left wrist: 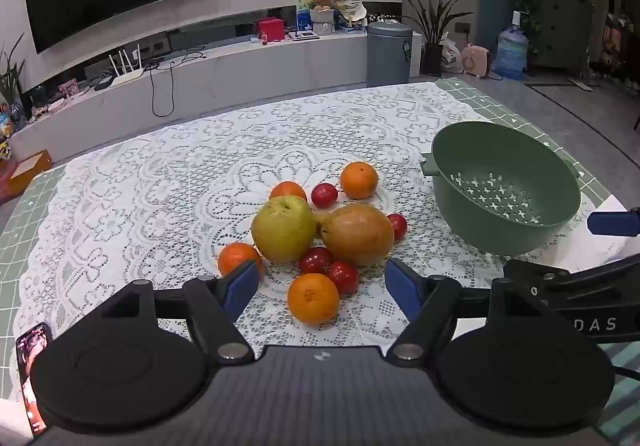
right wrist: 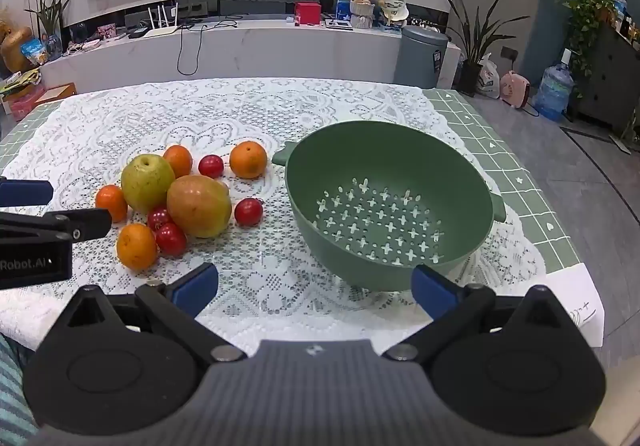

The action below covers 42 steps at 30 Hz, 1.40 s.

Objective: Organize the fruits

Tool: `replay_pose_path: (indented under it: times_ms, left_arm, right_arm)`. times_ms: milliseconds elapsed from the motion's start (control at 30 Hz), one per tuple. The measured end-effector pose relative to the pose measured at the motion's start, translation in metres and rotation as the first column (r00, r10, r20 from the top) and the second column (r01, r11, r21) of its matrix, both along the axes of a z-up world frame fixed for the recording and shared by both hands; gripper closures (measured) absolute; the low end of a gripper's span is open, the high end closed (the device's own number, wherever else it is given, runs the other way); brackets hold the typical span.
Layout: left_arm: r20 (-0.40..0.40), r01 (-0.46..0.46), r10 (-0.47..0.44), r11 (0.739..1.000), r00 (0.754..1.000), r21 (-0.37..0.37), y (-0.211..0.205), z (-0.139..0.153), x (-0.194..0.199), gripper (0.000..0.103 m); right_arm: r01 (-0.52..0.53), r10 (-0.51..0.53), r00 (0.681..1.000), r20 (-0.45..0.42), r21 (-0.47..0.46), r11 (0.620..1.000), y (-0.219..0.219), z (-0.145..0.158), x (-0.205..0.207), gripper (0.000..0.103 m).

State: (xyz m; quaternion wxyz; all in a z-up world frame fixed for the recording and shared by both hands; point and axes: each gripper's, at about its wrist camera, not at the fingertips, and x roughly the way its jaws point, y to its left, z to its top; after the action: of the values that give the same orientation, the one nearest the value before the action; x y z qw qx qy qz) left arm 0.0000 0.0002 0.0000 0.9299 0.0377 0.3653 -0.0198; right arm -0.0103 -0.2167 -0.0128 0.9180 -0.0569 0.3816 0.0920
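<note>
A pile of fruit lies on the lace tablecloth: a green apple (left wrist: 283, 229) (right wrist: 147, 182), a brownish pear (left wrist: 357, 234) (right wrist: 199, 211), several oranges such as the nearest one (left wrist: 313, 299) (right wrist: 136, 246), and several small red fruits (left wrist: 343, 277) (right wrist: 248, 211). An empty green colander (left wrist: 505, 188) (right wrist: 390, 202) stands to their right. My left gripper (left wrist: 322, 288) is open, low over the table, with the nearest orange between its fingers. My right gripper (right wrist: 316, 292) is open and empty in front of the colander.
The table has a white lace cloth (left wrist: 160, 186) over a green grid cover (right wrist: 516, 174). A phone (left wrist: 30, 366) lies at the near left. Beyond the table are a TV shelf, a grey bin (left wrist: 389, 50) and plants.
</note>
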Motion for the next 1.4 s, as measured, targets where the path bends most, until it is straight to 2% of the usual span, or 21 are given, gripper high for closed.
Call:
replay_pose_path:
  times_ms: [133, 200, 333, 1400]
  left_arm:
    - [-0.009, 0.016, -0.016, 1.000, 1.000, -0.018, -0.002, -0.001, -0.001, 0.020]
    - [-0.008, 0.002, -0.002, 0.999, 1.000, -0.035, 0.011, 0.001, -0.006, 0.021]
    - [-0.017, -0.011, 0.011, 1.000, 1.000, -0.017, 0.001, -0.003, -0.001, 0.022]
    - [-0.010, -0.021, 0.021, 0.999, 1.000, -0.025, 0.007, 0.000, -0.005, 0.022]
  right_arm:
    - [0.000, 0.000, 1.000, -0.001, 0.002, 1.000, 0.000, -0.001, 0.000, 0.004]
    - [-0.002, 0.002, 1.000, -0.003, 0.004, 1.000, 0.000, -0.001, 0.000, 0.004]
    - [-0.003, 0.003, 1.000, -0.004, 0.005, 1.000, -0.003, -0.001, -0.005, 0.004]
    - [-0.014, 0.014, 1.000, -0.015, -0.004, 1.000, 0.006, -0.002, -0.005, 0.004]
